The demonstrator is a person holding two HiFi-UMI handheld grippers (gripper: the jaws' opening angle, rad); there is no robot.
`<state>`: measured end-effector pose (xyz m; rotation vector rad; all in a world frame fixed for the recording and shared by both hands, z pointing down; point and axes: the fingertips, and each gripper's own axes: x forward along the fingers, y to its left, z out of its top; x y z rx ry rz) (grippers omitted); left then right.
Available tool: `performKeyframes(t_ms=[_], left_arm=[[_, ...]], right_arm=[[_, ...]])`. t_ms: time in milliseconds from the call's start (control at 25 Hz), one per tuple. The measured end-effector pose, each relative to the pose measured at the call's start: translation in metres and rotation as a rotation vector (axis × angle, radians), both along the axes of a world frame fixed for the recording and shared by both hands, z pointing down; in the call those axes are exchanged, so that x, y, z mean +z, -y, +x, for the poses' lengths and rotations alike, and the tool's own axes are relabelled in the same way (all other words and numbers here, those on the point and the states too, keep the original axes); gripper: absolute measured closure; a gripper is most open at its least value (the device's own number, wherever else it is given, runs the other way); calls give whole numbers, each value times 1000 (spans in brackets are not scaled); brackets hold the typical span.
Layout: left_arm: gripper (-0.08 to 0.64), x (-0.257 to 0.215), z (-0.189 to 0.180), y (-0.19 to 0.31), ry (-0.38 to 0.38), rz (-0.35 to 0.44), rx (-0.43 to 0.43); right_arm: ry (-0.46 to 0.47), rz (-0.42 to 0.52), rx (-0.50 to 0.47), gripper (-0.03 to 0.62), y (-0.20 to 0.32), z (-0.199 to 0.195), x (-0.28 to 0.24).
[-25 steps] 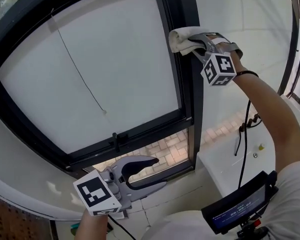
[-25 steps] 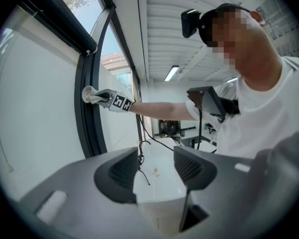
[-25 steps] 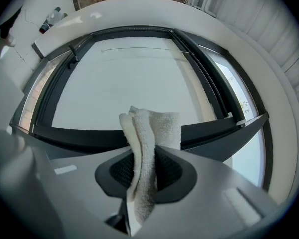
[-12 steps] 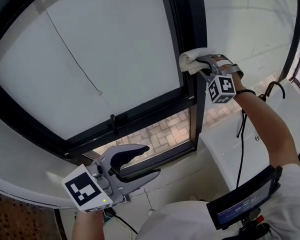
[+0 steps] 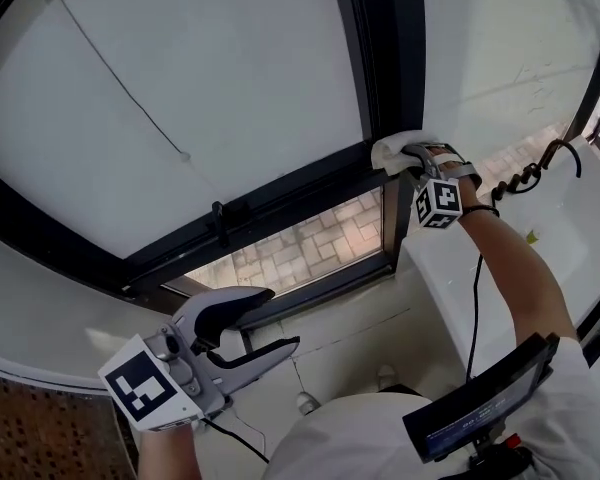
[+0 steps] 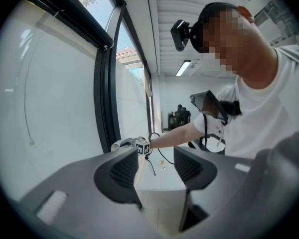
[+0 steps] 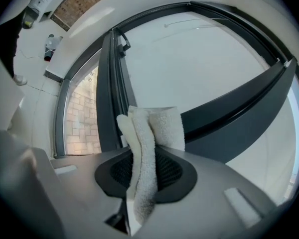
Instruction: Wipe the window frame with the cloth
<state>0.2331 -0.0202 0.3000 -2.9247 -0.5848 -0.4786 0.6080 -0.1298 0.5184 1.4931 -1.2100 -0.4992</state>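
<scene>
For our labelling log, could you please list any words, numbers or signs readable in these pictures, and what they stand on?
Screen: pale characters, too small and blurred to read.
Marker cubes: square patterns only, no words.
Nothing else carries text.

My right gripper (image 5: 408,156) comes down the dark upright of the window frame (image 5: 398,58) and drags the cloth (image 5: 392,150) along it. A second ago the cloth sits high on that upright; now it is just above the corner where the upright meets the lower rail (image 5: 280,208). My left gripper (image 5: 280,318) sinks a little, down and to the left, so its upper finger no longer crosses the brick-paved opening (image 5: 310,248).
</scene>
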Motion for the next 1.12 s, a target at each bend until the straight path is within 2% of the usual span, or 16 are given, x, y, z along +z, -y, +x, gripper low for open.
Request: performKeyframes(t_ms=[240,440,520,600,760,840,1120], left_arm=[[318,12,-1,2,38,-12,-19],[318,14,-3,9,46,-19,-38],[318,14,-6,10,41,-13,-42],[318,15,-10,11,35,0,-44],[318,16,-24,10,38,2,-32],[318,14,-28,13,35,-10,-25],[318,17,-49,21,56,0,-1]], right_arm=[[43,-71,15,518,-2,-3,59],[63,-58,26,518,-1,-2,62],[98,-25,31,519,-3,-3,55],[211,73,68,519,-9,-6,43],[657,388,236,519,-26,-4,35],[800,483,309,518,-22,-1,42],[925,548,366,519,13,-24,65]])
